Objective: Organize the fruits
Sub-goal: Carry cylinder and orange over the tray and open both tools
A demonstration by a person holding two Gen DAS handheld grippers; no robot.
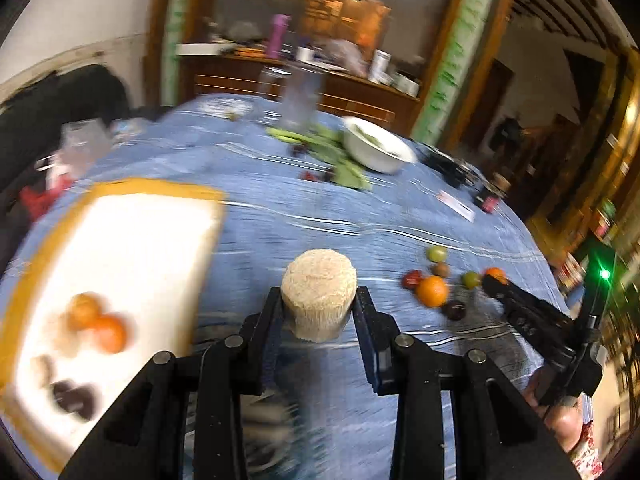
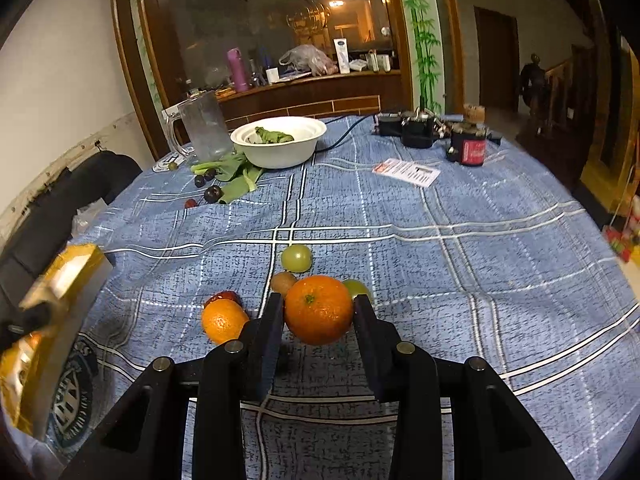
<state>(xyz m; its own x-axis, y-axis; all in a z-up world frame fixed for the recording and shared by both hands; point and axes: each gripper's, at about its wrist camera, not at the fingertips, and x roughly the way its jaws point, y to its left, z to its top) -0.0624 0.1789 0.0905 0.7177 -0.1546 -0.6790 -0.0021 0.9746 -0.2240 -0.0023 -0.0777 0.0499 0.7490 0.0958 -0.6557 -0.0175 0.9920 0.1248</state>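
Orange was the colour that mattered: the right gripper (image 2: pixel 318 308) had its fingers clenched on a mandarin (image 2: pixel 319 309), held just above the blue checked counter (image 2: pixel 440 264). The white tray (image 1: pixel 120 248) with the gold rim lay well off to its left, already carrying two oranges (image 1: pixel 98 322). The left gripper (image 1: pixel 318 304) was nearer that tray, fingers clamped on a beige, fuzzy cylinder-shaped thing (image 1: pixel 318 300); couldn't tell what it was.
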